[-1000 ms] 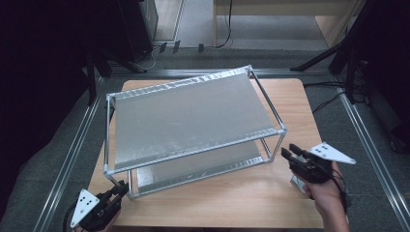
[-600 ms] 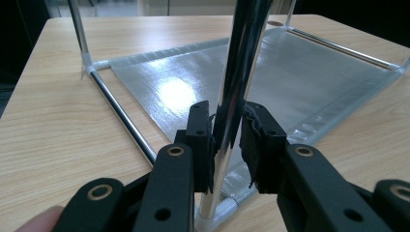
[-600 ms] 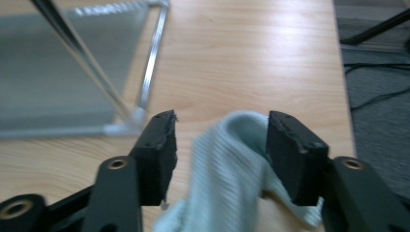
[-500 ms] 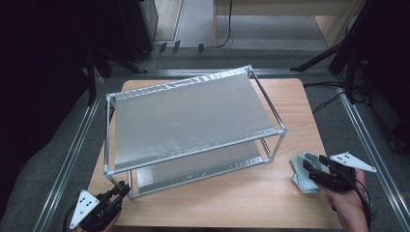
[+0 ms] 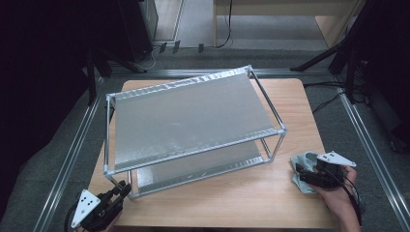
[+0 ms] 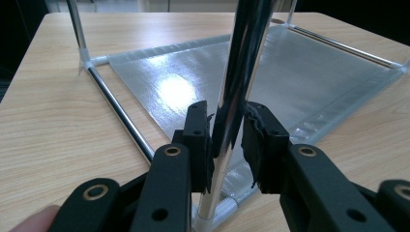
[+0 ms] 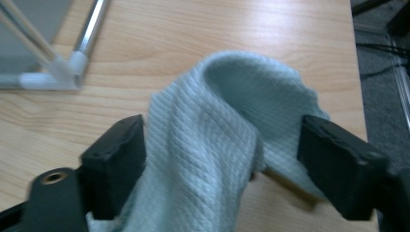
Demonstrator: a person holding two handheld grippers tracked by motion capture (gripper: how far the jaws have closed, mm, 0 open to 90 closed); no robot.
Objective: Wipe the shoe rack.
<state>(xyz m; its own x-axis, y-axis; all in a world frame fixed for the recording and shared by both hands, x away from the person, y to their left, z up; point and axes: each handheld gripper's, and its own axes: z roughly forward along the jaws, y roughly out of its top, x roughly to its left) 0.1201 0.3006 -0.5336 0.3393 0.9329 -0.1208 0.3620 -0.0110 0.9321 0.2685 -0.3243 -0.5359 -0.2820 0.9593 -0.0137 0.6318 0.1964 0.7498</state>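
Left gripper (image 5: 118, 192) was clamped on the near-left upright post (image 6: 237, 96) of the metal rack (image 5: 193, 121). Right gripper (image 5: 300, 173) stood wide, jaws straddling a crumpled pale green cloth (image 7: 217, 140) lying on the table (image 5: 232, 203), just off the rack's near-right corner.

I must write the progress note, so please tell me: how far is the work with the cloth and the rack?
Done: the left tongs stand around the rack's near corner post, seemingly to steady it. In hand: the right tongs are open around the bunched pale green cloth, which lies on the table beside the rack, not yet clamped. Left: probably gripping the cloth and wiping the shelves; no wiping is visible.
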